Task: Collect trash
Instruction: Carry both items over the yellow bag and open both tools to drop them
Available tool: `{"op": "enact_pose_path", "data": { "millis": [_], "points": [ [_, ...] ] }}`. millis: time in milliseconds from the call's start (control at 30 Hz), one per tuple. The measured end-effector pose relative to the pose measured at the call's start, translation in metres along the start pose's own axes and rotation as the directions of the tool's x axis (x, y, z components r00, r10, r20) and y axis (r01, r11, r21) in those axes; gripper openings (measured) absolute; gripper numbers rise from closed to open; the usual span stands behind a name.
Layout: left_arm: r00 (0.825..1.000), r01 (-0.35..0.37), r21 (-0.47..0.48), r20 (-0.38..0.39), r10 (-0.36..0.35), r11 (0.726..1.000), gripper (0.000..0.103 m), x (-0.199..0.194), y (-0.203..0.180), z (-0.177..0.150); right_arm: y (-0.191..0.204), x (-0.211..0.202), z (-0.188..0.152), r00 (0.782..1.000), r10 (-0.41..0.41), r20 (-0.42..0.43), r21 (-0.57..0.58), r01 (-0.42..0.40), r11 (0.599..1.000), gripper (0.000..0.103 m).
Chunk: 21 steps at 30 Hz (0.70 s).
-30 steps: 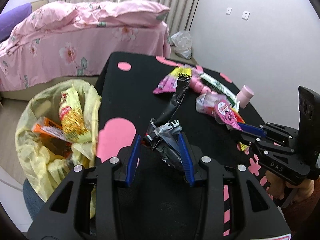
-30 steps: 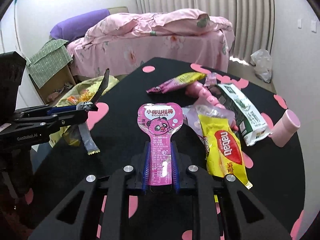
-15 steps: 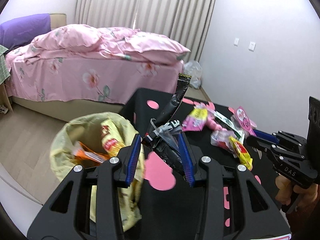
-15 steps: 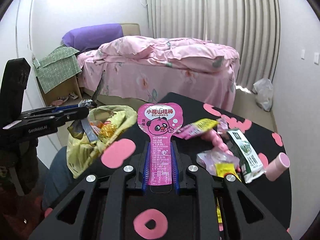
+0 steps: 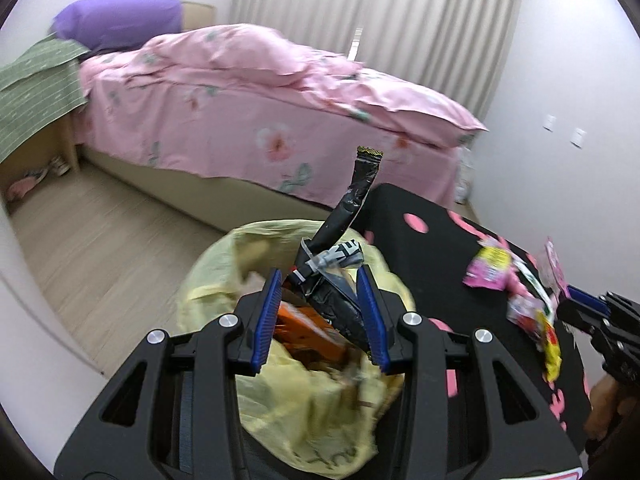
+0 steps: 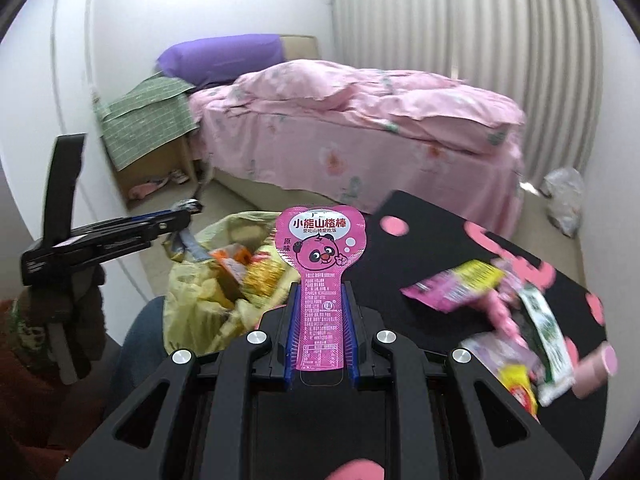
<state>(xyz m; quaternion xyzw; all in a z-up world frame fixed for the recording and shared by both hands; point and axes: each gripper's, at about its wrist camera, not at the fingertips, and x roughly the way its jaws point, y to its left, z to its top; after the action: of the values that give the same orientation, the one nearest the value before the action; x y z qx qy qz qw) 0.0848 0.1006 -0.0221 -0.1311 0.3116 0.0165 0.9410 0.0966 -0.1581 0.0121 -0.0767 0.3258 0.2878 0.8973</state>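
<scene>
Crinkled black foil wrapper (image 5: pixel 340 276) sits pinched between the half-closed pads of the left gripper (image 5: pixel 320 312), directly above the yellow trash bag (image 5: pixel 304 412). Its long tail sticks up, limp and featherlight, so a hold low on the bunched body suits it best. Right gripper (image 6: pixel 320 332) stands narrow, clamped on the stem of a flat pink candy packet (image 6: pixel 322 280); thin, slippery film, near the bag's edge

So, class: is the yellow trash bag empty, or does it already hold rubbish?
Not empty. The yellow trash bag already holds wrappers: an orange packet and yellow ones show inside.
</scene>
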Motion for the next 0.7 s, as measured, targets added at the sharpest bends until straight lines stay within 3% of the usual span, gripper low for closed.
{"op": "enact_pose_path", "data": {
  "millis": [200, 333, 533, 700],
  "points": [
    [0.996, -0.084, -0.065, 0.012, 0.085, 0.994, 0.037, 0.01, 0.029, -0.002, 0.017, 0.066, 0.017, 0.985, 0.152, -0.081, -0.019, -0.154, 0.988, 0.019],
    [0.994, -0.109, -0.102, -0.015, 0.108, 0.989, 0.037, 0.023, 0.047, -0.006, 0.022, 0.128, 0.015, 0.955, 0.216, -0.204, -0.001, -0.221, 0.975, 0.019],
    [0.991, -0.127, -0.089, -0.056, 0.122, 0.988, 0.037, 0.045, 0.048, -0.011, 0.043, 0.212, 0.016, 0.88, 0.279, -0.384, -0.005, -0.305, 0.952, 0.019],
    [0.992, -0.111, -0.116, -0.073, 0.103, 0.987, 0.037, 0.054, 0.05, -0.009, 0.048, 0.238, 0.024, 0.865, 0.281, -0.415, -0.022, -0.319, 0.948, 0.019]
  ]
}}
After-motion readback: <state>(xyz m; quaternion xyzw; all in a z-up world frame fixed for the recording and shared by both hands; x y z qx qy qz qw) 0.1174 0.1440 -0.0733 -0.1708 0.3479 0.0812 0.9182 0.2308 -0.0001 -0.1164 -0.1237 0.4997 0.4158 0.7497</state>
